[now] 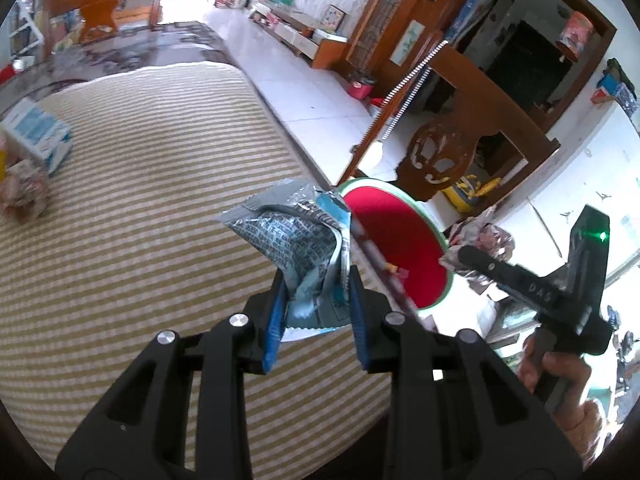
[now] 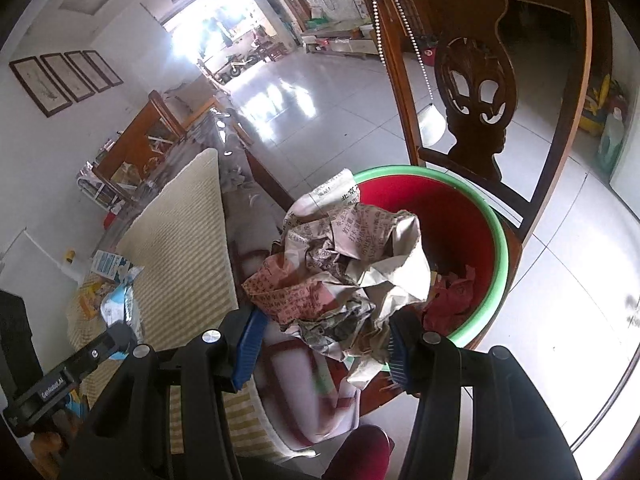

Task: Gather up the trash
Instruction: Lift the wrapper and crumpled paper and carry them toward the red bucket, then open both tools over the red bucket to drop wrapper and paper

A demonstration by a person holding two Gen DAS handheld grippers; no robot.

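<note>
Silvery-blue foil wrapper (image 1: 296, 248) pinched in nearly closed left gripper (image 1: 318, 312) above striped desk (image 1: 140, 200), carried toward red basin (image 1: 394, 232) at right. Crumpled newspaper (image 2: 344, 280) clamped in part-open right gripper (image 2: 324, 344), poised at basin (image 2: 486, 216) rim for dropping; red scraps (image 2: 452, 292) already inside.

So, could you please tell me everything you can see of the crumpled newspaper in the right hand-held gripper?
The crumpled newspaper is a loose, creased wad of thin printed paper, off-white and pinkish with dark and red characters. The right hand-held gripper is shut on it, blue pads pressing its lower sides. It hangs partly over the near rim of the red basin with the green rim, not yet dropped in. From the left wrist view only a small part shows.
</note>
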